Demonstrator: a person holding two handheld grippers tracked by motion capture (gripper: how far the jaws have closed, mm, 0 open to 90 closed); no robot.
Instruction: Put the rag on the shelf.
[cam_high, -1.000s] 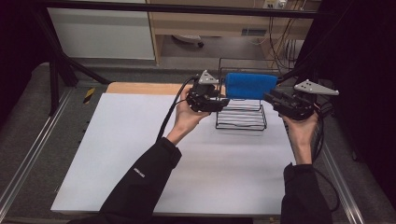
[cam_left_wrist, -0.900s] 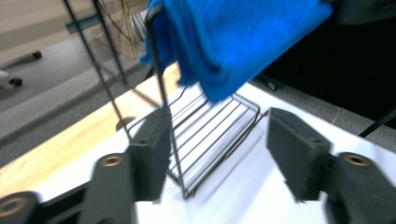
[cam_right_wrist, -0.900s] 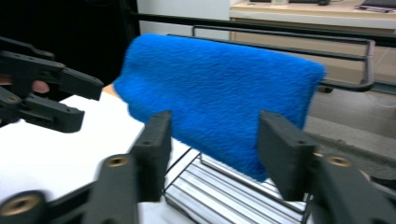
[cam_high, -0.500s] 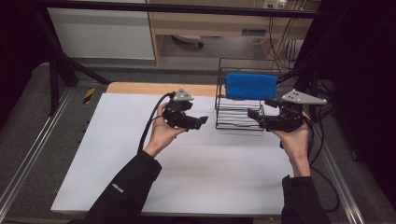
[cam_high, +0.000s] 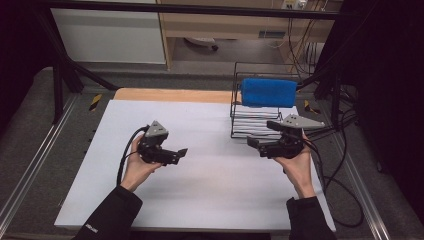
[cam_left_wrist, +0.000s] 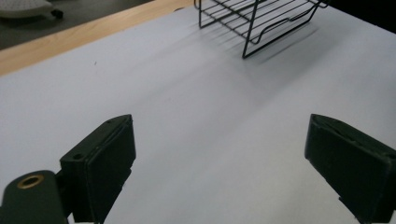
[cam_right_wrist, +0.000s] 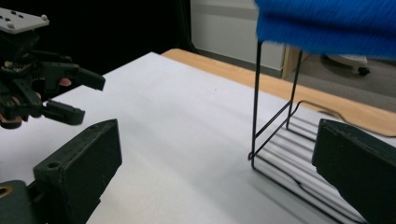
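- Resting over the top of the rack (cam_high: 260, 117), right of centre in the high view, the towel (cam_high: 265, 92) hangs folded and touches neither gripper; hanging it looks done.
- What seems left is little: perhaps only parking both hands on the table (cam_high: 200, 200).
- The left gripper (cam_high: 175, 155) sits left of centre, well apart from the rack. Its jaws have just been opening and now stand spread wide, nothing between them; in the left gripper view only bare white table lies between the pads (cam_left_wrist: 100, 161).
- The right gripper (cam_high: 260, 145) sits just below the rack at right of centre, near it but apart. Its jaws have also just been opening, released and empty; in the right gripper view the rack's wire corner (cam_right_wrist: 257, 154) stands beyond the gap, with the towel at the upper right.
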